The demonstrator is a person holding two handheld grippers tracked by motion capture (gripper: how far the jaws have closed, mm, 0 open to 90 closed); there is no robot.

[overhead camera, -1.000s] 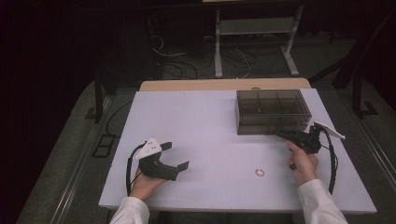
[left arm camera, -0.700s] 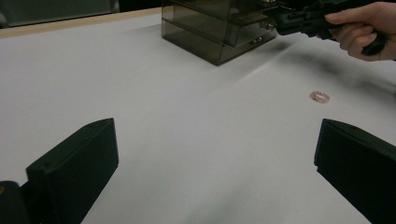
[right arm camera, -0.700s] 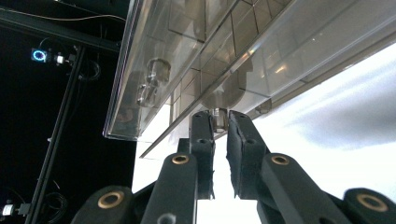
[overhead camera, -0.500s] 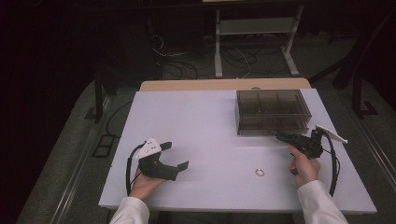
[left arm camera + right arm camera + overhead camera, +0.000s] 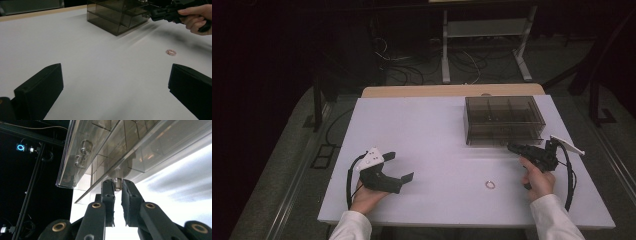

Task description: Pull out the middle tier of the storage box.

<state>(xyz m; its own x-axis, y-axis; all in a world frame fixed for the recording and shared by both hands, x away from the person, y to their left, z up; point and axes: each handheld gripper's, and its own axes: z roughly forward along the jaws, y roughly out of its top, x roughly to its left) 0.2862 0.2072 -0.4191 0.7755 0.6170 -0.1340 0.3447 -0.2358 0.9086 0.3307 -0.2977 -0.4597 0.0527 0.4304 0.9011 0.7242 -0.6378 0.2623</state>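
Pinching the small clear knob [image 5: 117, 183] of a drawer, my right tool [image 5: 117, 185] sits at the front of the smoky plastic box [image 5: 503, 120], which stands at the far right of the tabletop [image 5: 432, 130]. Its jaws are pressed nearly together on that knob, one pad on each side. I judge the box light, stiff and slick: thin clear walls, likely to slide on the tabletop if the drawer sticks, and brittle if twisted. The knob is the only sensible hold, and a straight pull along the drawer's run looks safest.

My left tool [image 5: 398, 167] rests low near the left front edge, jaws spread wide with nothing between them, well apart from the box.

A small ring [image 5: 490, 185] lies on the tabletop between the two tools, nearer the right hand [image 5: 538, 180]; its make is too small to tell. What the compartments hold is hard to read through the tinted walls, beyond a pale glassy shape [image 5: 83, 153] in one.
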